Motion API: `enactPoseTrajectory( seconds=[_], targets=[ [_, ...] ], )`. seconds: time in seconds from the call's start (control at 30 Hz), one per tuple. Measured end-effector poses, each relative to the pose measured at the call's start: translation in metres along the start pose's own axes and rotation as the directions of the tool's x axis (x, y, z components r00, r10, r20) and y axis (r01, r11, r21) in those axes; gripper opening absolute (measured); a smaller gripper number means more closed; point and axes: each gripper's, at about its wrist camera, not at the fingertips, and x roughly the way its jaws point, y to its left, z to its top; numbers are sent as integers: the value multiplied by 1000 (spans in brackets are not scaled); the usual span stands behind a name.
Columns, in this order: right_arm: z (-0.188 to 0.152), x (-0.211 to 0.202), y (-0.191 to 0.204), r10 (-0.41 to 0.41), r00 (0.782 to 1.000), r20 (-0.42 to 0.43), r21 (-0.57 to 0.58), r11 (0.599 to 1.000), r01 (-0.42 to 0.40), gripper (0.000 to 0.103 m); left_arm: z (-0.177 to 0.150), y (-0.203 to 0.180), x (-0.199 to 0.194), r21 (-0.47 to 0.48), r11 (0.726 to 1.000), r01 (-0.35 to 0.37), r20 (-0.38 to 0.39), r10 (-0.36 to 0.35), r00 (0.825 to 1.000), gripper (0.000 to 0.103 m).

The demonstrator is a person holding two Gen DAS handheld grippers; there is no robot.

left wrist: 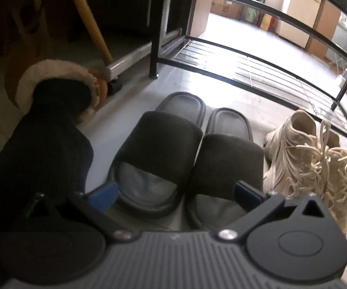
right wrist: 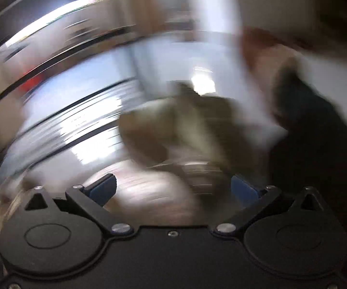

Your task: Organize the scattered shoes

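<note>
My left gripper (left wrist: 174, 192) hung over the black slides (left wrist: 185, 159), fingers (left wrist: 103, 193) apart — long axes running straight ahead toward the shoe rack (left wrist: 245, 72). My right gripper (right wrist: 172, 190), fingers apart too, saw only blur.

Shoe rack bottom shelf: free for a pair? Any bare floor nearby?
The rack's bottom shelf shows bare. Bare floor lies between the rack and the black slippers. Crowded: slippers touch, tan sneakers close right, fur-lined boot left.
</note>
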Motion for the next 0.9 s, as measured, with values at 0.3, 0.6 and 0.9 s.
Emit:
enactPoseTrajectory(
  seconds=[0.3, 0.6, 0.9],
  targets=[
    [3, -3, -56, -38, 996, 81, 221, 975, 20, 103, -2, -14, -3, 56, 994, -89, 46, 86, 995, 103],
    [1, 3, -42, 0, 998, 56, 163, 987, -9, 103, -4, -10, 6, 24, 988, -152, 2, 152, 988, 102],
    [0, 1, -44, -6, 999, 52, 153, 988, -2, 103, -5, -4, -6, -14, 992, -124, 82, 124, 989, 102]
  ],
)
